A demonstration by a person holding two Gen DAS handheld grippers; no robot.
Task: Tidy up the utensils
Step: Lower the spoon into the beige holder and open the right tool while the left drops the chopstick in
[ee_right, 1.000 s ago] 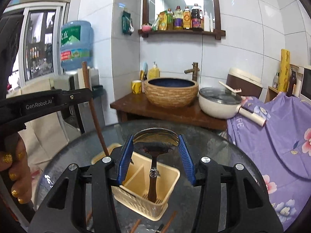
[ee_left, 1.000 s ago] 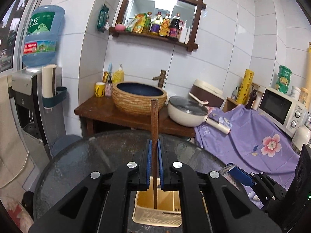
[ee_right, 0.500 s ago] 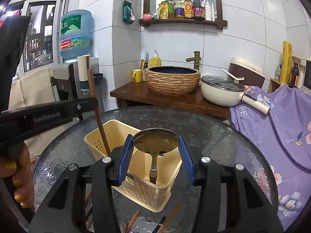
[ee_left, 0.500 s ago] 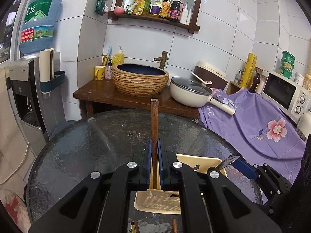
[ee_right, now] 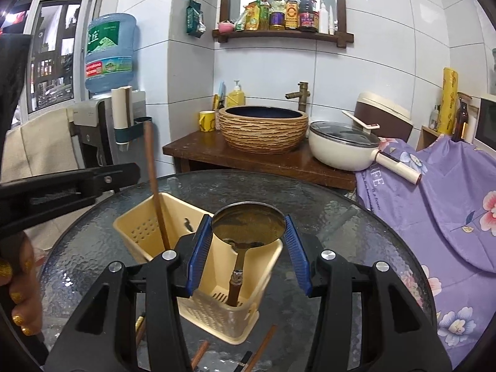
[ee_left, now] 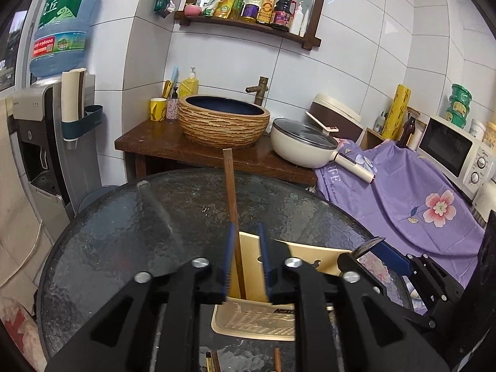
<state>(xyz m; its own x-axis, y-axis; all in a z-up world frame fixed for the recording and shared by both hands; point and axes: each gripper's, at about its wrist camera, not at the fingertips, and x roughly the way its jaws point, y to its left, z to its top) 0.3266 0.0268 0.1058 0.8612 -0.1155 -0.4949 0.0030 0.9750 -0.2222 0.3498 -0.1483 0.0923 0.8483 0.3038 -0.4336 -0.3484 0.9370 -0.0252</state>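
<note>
A cream utensil caddy stands on the round glass table; a wooden chopstick leans in its left compartment, and a metal spoon stands bowl-up in its right compartment. The left gripper has its blue pads parted, the chopstick resting against the left pad, while the right gripper is spread wide, its pads flanking the spoon bowl without touching it. Loose chopsticks lie on the glass just before the caddy.

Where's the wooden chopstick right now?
In the right wrist view the wooden chopstick stands tilted in the left compartment of the yellow utensil basket, left of the spoon; the open left gripper straddles it.
</note>
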